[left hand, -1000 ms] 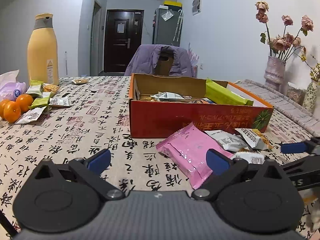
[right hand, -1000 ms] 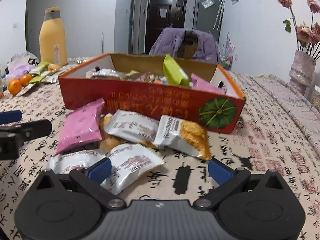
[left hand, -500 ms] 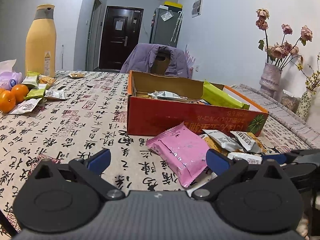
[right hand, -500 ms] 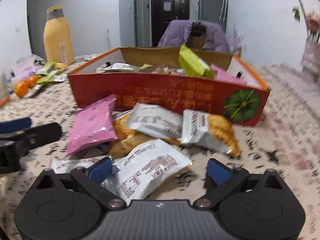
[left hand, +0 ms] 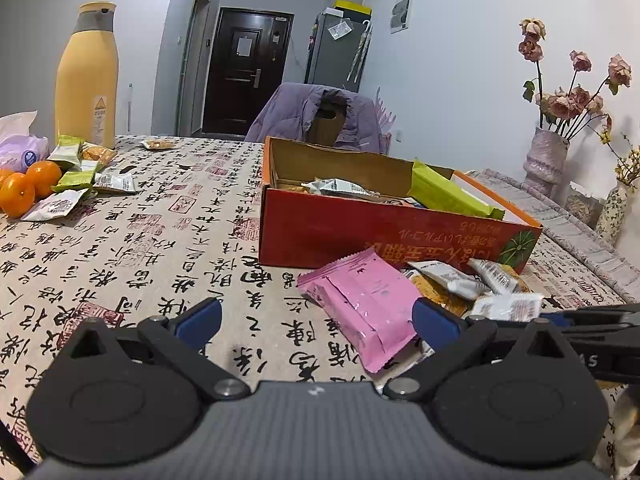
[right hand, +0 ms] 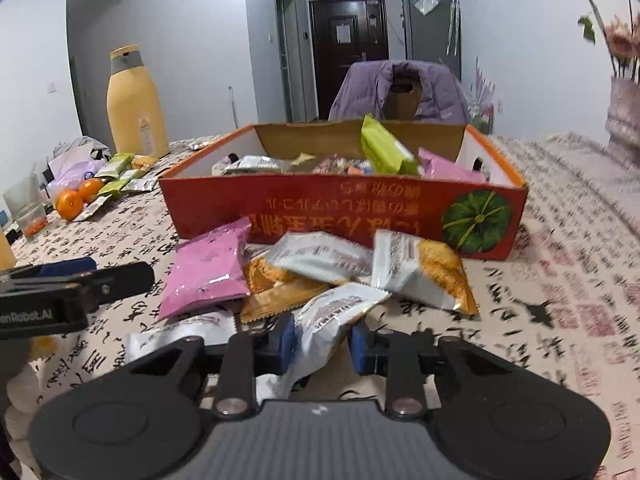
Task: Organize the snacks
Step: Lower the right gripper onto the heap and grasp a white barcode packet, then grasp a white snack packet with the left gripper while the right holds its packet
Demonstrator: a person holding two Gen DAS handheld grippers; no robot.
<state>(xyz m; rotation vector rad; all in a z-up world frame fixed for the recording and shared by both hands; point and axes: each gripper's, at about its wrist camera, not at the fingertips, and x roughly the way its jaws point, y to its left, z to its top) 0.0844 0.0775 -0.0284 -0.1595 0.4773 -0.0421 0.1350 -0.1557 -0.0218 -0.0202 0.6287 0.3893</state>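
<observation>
While the counter (right hand: 568,264) under its calligraphy-print cloth carried everything, the red cardboard box (right hand: 340,212) stood as the landmark near its middle, open-topped and already holding a green packet (right hand: 384,148) leaning on end, a pink one and several silver ones. Well off to the box's left stood a tall yellow bottle (left hand: 86,76), with oranges (left hand: 28,186) and a few loose sachets at its foot. Just in front of the box lay the unsorted heap: a pink packet (left hand: 360,300) at the heap's left, an orange-and-white packet (right hand: 424,270) at its right, a white one and an orange wrapper between them.

The right tool (right hand: 322,344) was closing on the white snack sachet (right hand: 340,312) at the near edge of that heap, in front of the box; its blue pads already met the sachet's near end, which looked crumpled between them. The left tool (left hand: 316,320) hung in front of the box's left corner with its jaws spread wide and nothing between them, though its right pad sat beside the pink packet.

The grip looked like the weak point. It took only the sachet's crimped end, so the slick film might slide out on the lift. The sachet's far end also touched the orange wrapper, so a quick pull could drag neighbours across the counter. Carried low, it might catch the box's front wall and drop short.
</observation>
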